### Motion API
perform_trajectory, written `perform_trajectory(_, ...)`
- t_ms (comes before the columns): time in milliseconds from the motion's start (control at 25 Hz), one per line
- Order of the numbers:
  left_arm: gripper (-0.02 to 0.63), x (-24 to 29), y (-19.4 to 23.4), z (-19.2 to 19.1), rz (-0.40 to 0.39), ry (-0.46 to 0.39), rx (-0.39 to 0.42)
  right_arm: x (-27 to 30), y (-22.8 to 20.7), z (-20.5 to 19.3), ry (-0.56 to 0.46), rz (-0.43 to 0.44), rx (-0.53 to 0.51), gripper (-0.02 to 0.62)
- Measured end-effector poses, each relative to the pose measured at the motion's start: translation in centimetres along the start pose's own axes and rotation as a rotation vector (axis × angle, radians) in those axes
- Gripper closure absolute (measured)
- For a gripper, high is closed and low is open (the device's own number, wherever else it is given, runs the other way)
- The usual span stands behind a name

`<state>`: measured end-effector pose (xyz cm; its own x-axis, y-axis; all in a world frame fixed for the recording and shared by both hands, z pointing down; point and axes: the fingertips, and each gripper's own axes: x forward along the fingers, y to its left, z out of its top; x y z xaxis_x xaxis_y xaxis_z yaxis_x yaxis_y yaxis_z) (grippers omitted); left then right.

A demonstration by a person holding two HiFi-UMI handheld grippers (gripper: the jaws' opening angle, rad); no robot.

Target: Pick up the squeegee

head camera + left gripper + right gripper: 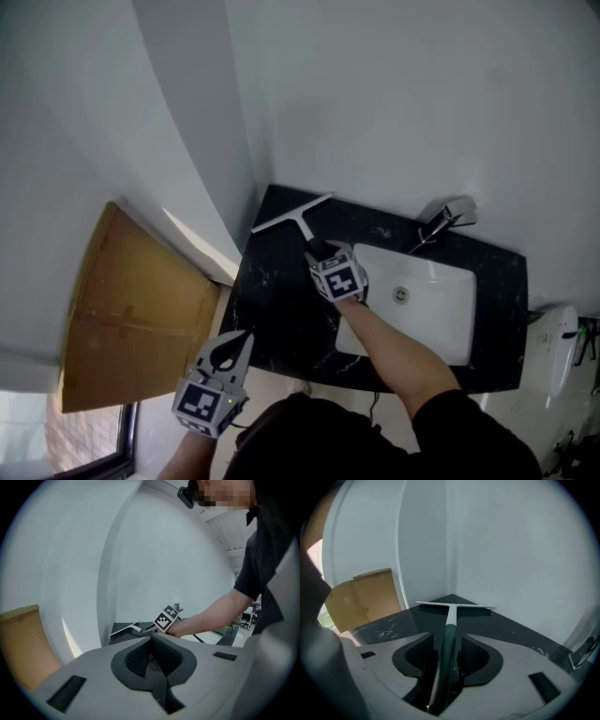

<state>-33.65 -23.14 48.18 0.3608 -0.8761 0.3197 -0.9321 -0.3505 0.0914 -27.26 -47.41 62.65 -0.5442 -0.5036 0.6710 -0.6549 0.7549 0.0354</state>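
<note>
- Squeegee (292,216) lies flat on the black marbled counter (272,309), at its back left corner; its white blade runs close along the wall (394,103), and its dark handle points back toward the person
- Right gripper (317,251) reaches over the counter to that handle; in the right gripper view the handle runs straight between the 2 jaws of the right gripper (449,641); the jaws stand wide apart, with a dark gap on each side of the handle, so nothing is clamped
- Left gripper (234,342) hangs off the counter's front left edge, well apart from the squeegee; its 2 jaws are pressed together on nothing
- White basin (441,281) sits to the right of the right gripper, with a metal tap (448,216) behind it
- Brown cardboard sheet (131,309) stands to the left of the counter
</note>
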Motion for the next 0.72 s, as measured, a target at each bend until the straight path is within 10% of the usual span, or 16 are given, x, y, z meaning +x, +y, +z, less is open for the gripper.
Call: perform_trajectory(720, 0.611, 0.4, -1.6, 0.2, -0.009, -0.012, 0.001, -3.6, -0.7, 0.1, -0.037, -0.019, 0.022, 0.491)
